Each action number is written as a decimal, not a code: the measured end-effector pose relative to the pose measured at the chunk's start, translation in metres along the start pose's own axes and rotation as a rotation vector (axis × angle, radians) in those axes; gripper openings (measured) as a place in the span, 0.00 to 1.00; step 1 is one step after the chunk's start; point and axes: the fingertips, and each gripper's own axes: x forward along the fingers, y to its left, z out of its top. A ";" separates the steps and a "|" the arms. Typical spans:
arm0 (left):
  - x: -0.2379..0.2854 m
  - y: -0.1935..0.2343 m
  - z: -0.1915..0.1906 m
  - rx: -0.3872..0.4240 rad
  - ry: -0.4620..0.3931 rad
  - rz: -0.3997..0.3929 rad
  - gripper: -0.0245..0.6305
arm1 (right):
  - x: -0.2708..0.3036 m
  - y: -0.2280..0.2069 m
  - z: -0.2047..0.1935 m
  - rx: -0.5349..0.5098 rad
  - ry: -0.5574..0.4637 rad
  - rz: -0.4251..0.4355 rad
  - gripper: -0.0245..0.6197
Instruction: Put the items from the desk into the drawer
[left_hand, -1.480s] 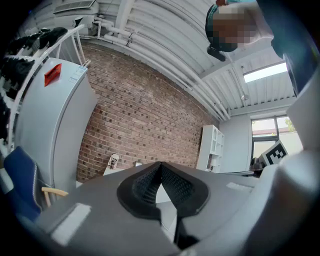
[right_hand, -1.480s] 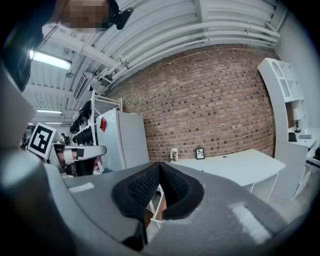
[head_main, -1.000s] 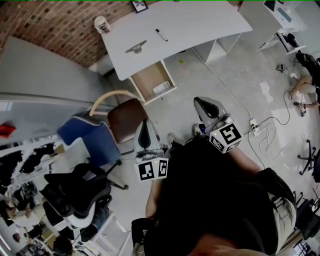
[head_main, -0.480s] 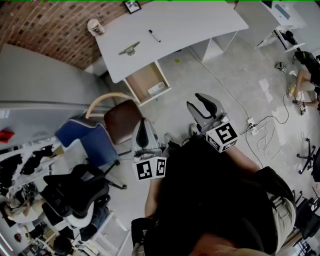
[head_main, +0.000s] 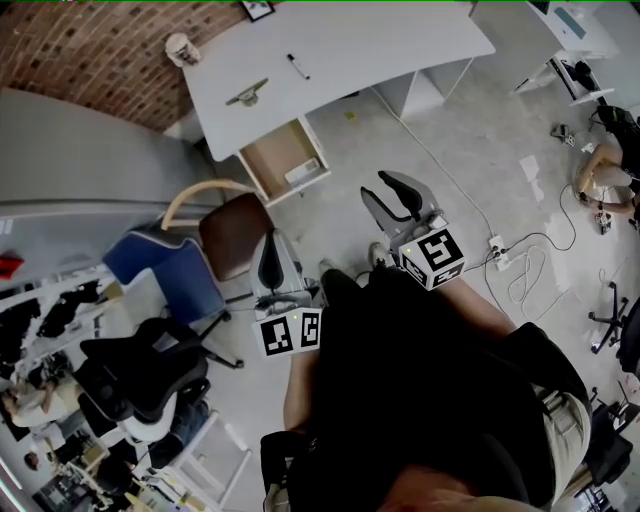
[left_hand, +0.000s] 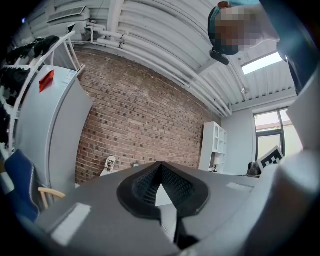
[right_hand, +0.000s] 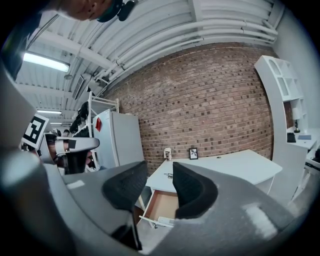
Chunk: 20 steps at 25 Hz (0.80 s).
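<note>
A white desk (head_main: 350, 45) stands far ahead by the brick wall. On it lie a black marker (head_main: 297, 66), a metal stapler-like item (head_main: 246, 93), a paper cup (head_main: 181, 48) and a small picture frame (head_main: 257, 9). Under the desk an open drawer (head_main: 272, 155) holds a white item (head_main: 301, 171). Both grippers hang in the air well short of the desk. My left gripper (head_main: 270, 262) is shut and holds nothing. My right gripper (head_main: 392, 197) is open and empty. In the right gripper view the drawer (right_hand: 162, 206) shows between its fingers (right_hand: 192, 187).
A brown chair (head_main: 235, 232) and a blue chair (head_main: 165, 265) stand between me and the desk's left end. A grey cabinet (head_main: 80, 150) is on the left. A power strip (head_main: 495, 247) with cables lies on the floor at right. Black office chairs (head_main: 140, 365) crowd the lower left.
The right gripper's jaws have parted from near shut to open. Both grippers and my view have drifted forward toward the desk, which sits higher and further left in the head view.
</note>
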 end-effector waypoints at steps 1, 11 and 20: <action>0.000 -0.004 0.000 0.004 -0.001 0.002 0.04 | 0.000 -0.002 0.000 -0.001 -0.001 0.007 0.29; 0.016 -0.004 -0.002 -0.014 0.004 0.001 0.04 | 0.019 -0.006 -0.008 0.018 0.029 0.028 0.29; 0.061 0.045 -0.014 -0.073 0.030 -0.021 0.04 | 0.081 -0.007 -0.017 0.019 0.078 0.003 0.29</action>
